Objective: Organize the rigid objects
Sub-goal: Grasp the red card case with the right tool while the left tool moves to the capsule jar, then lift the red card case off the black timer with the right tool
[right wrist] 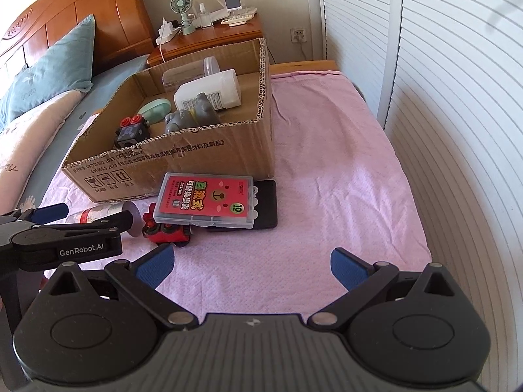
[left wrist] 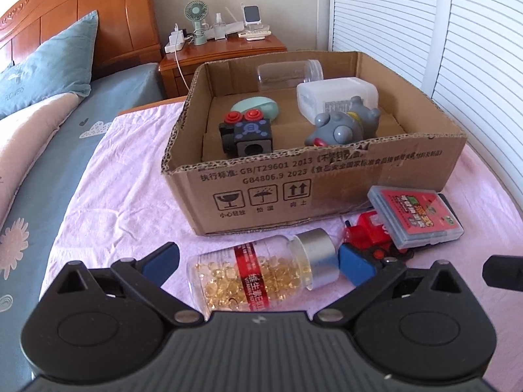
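I judge the job past halfway: five things already lie in the cardboard box [left wrist: 327,192] ahead of my claws. Left outside are the capsule bottle [left wrist: 258,274], lying between the wide-spread fingers of my left claw [left wrist: 258,266], the red toy [right wrist: 166,228] just beyond it, and the card case [right wrist: 206,201] resting on a black wallet [right wrist: 266,205]. My right claw [right wrist: 251,266] gapes wide over bare pink cloth.

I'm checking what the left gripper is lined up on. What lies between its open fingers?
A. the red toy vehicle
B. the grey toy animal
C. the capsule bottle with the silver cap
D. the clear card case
C: in the left wrist view the capsule bottle lies on its side on the pink cloth between the left gripper's spread fingers.
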Demonstrator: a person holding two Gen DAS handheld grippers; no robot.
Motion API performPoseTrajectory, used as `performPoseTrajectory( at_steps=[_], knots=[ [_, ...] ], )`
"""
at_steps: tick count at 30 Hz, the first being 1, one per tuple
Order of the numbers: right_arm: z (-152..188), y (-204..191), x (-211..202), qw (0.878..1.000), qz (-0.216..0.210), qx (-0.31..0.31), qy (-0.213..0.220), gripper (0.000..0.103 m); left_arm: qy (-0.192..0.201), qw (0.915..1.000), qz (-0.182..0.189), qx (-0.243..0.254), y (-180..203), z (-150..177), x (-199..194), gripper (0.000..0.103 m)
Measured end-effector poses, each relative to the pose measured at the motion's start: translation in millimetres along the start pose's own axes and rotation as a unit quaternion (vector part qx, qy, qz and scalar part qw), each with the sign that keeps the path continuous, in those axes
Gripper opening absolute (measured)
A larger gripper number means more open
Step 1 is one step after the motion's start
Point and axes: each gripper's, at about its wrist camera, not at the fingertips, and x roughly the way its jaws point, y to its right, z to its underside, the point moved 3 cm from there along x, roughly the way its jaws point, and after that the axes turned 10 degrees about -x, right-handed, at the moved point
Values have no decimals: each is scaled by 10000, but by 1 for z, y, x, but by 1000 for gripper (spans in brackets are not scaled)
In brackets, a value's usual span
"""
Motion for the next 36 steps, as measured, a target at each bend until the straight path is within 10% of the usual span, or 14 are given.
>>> performPoseTrajectory(
  at_steps=[11, 36],
  knots=[
    [-18, -12, 16, 9987, 132, -471, 167, 103, -518, 9959, 182, -714, -45, 16, 15, 102],
    [-41, -16, 71, 9980, -108, -624, 51, 103, -215, 9989, 38, -417, -43, 23, 19, 103]
  ],
)
